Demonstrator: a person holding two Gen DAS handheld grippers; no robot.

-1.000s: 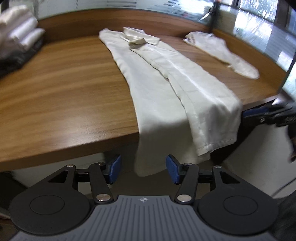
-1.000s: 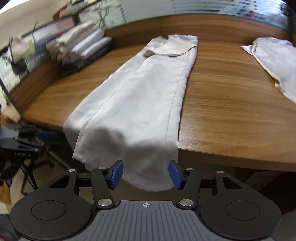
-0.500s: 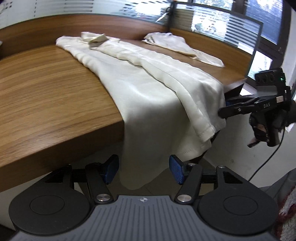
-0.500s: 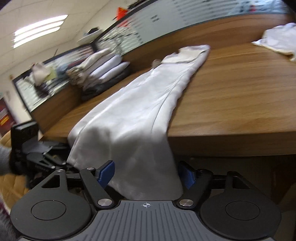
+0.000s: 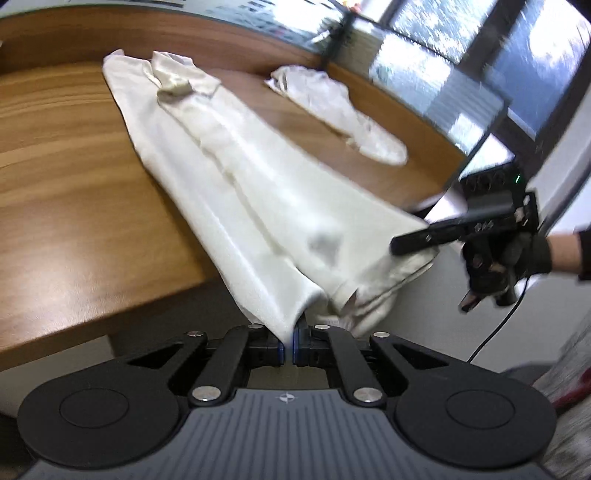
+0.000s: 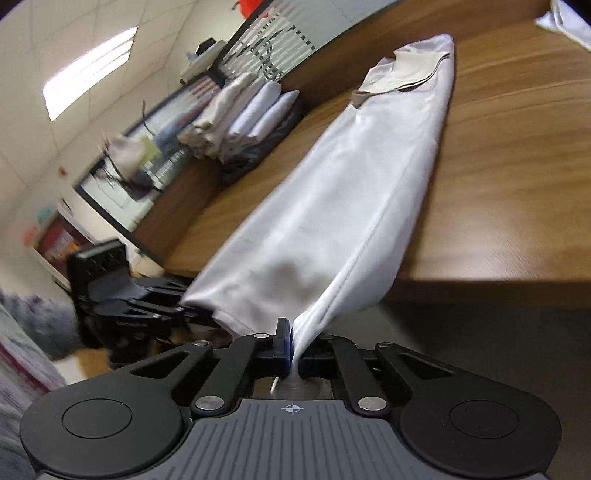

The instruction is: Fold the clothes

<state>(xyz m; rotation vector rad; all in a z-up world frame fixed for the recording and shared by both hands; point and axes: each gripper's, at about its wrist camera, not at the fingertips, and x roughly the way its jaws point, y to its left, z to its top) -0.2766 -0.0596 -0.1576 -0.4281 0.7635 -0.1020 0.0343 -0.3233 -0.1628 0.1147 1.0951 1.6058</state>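
Observation:
A long cream garment [image 5: 229, 177] lies lengthwise on the wooden table [image 5: 74, 184], its near hem pulled up off the table's front edge. My left gripper [image 5: 289, 347] has its jaws closing tight on the hem's left corner, blue pads pressing the cloth. At the hem's right corner, the right gripper [image 5: 397, 245] is carried by a gloved hand [image 5: 506, 258]. In the right wrist view, the right gripper [image 6: 293, 350] pinches a seamed corner of the garment [image 6: 351, 206], jaws closing on it. The left gripper [image 6: 184, 310] holds the other corner at the left.
A second pale cloth [image 5: 332, 107] lies crumpled at the far right of the table, seen also as the pale cloth [image 6: 569, 22]. A stack of folded clothes [image 6: 240, 114] sits at the table's far left. A raised wooden rim runs along the back.
Both grippers were open around the hanging hem; now both are shut on its corners. The hem has been lifted from hanging below the table edge and is drawn taut.

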